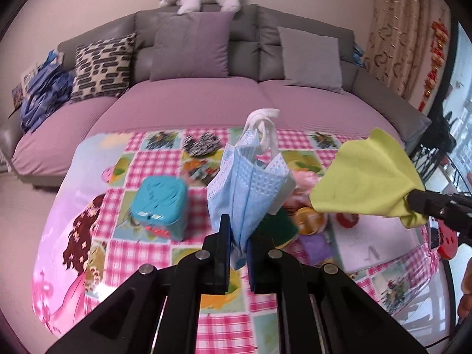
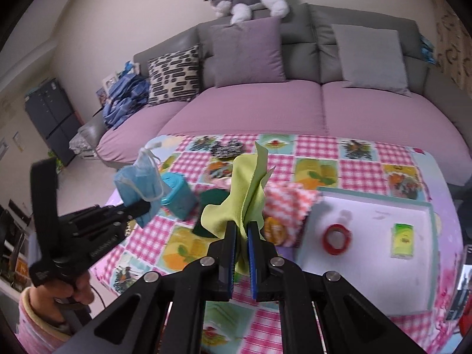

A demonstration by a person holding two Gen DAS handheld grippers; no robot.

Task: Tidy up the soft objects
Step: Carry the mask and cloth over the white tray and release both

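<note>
My left gripper (image 1: 238,236) is shut on a light blue face mask (image 1: 250,183) with white ear loops and holds it above the table; it also shows in the right wrist view (image 2: 137,183). My right gripper (image 2: 242,230) is shut on a yellow-green cloth (image 2: 244,194), held up over the table; the cloth also shows in the left wrist view (image 1: 368,180). A pink-and-white checked cloth (image 2: 290,197) and a dark green sponge (image 2: 214,200) lie on the table behind the cloth.
The table has a pink checked tablecloth (image 2: 354,174). On it stand a teal box (image 1: 160,203), a white tray (image 2: 383,265) with a red tape roll (image 2: 337,237) and a green packet (image 2: 402,240). A sofa (image 1: 206,100) with cushions stands behind.
</note>
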